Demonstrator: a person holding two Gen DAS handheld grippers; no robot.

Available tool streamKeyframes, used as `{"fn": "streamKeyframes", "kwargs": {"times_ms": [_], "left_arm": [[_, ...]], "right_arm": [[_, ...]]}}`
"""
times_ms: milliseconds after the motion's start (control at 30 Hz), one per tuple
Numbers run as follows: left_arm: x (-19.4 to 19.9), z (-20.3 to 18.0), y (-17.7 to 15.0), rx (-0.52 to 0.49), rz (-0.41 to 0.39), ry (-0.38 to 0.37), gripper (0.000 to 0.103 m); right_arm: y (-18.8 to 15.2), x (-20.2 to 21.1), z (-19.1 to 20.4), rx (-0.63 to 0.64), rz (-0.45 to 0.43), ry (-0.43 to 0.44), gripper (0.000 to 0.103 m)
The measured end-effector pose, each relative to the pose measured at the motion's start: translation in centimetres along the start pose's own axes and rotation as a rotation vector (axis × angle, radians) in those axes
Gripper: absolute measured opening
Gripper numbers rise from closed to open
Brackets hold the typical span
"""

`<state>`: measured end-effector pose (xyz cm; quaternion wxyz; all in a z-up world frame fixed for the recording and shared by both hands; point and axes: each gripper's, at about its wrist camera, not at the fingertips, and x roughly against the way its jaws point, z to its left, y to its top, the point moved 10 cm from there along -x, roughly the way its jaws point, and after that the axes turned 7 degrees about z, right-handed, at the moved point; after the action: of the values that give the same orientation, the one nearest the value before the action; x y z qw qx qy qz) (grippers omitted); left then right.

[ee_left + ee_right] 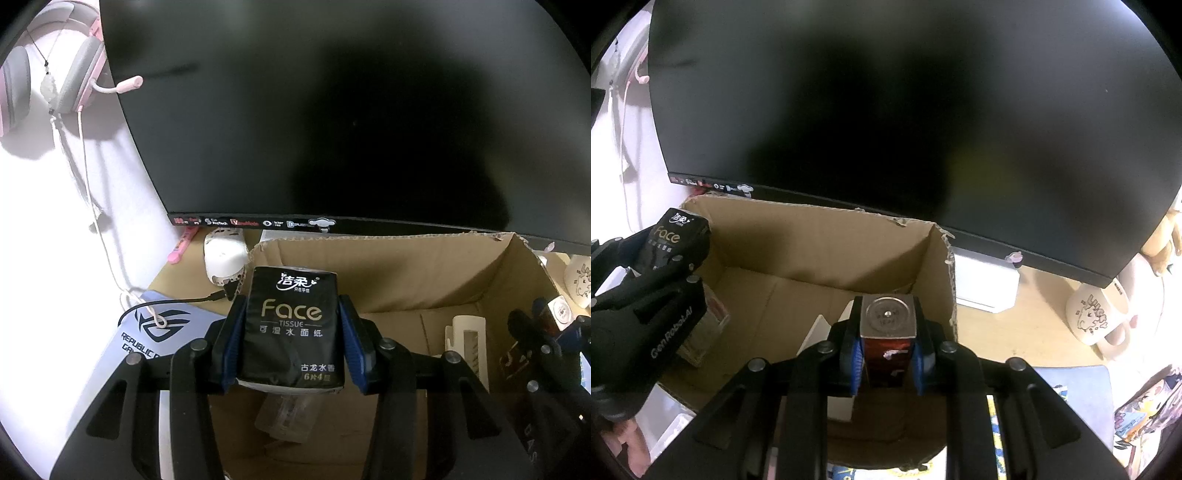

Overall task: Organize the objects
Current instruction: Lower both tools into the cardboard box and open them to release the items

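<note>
Left gripper (293, 332) clamped on a black Face tissue pack (291, 325); right gripper (888, 350) clamped on a small red carton (888, 347), both over the cardboard box (820, 240).

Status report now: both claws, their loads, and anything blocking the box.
Left claw shut on tissue pack. Right claw shut on red carton. Both over open cardboard box. Nothing blocking.

tissue pack (293, 325): glossy black plastic wrap | box (812, 243): matt brown cardboard, rough torn rim | tin (888, 317): dull metal lid | mug (1097, 317): glazed white ceramic | monitor (886, 110): smooth dark screen
</note>
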<state>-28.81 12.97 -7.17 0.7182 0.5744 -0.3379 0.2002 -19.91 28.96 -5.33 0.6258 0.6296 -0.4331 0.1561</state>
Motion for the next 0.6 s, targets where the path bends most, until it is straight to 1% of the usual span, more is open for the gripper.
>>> {"fn": "streamKeyframes", "kwargs": {"times_ms": [133,233,367,600], "left_arm": [[-0.2,-0.2,-0.1,-0.008,0.008,0.002,0.046],[0.2,-0.4,0.1,-0.001,-0.003,-0.025,0.046],[0.7,-0.4,0.2,0.009,-0.008,-0.040,0.046],[1.7,0.0,0.5,0.035,-0.016,-0.086,0.047]], "right_arm": [[0.1,0.0,0.1,-0.001,-0.010,0.009,0.023],[0.1,0.1,0.1,0.000,-0.012,0.013,0.023],[0.1,0.3,0.1,0.008,-0.013,0.012,0.023],[0.2,0.5,0.3,0.031,-0.028,0.036,0.023]]}}
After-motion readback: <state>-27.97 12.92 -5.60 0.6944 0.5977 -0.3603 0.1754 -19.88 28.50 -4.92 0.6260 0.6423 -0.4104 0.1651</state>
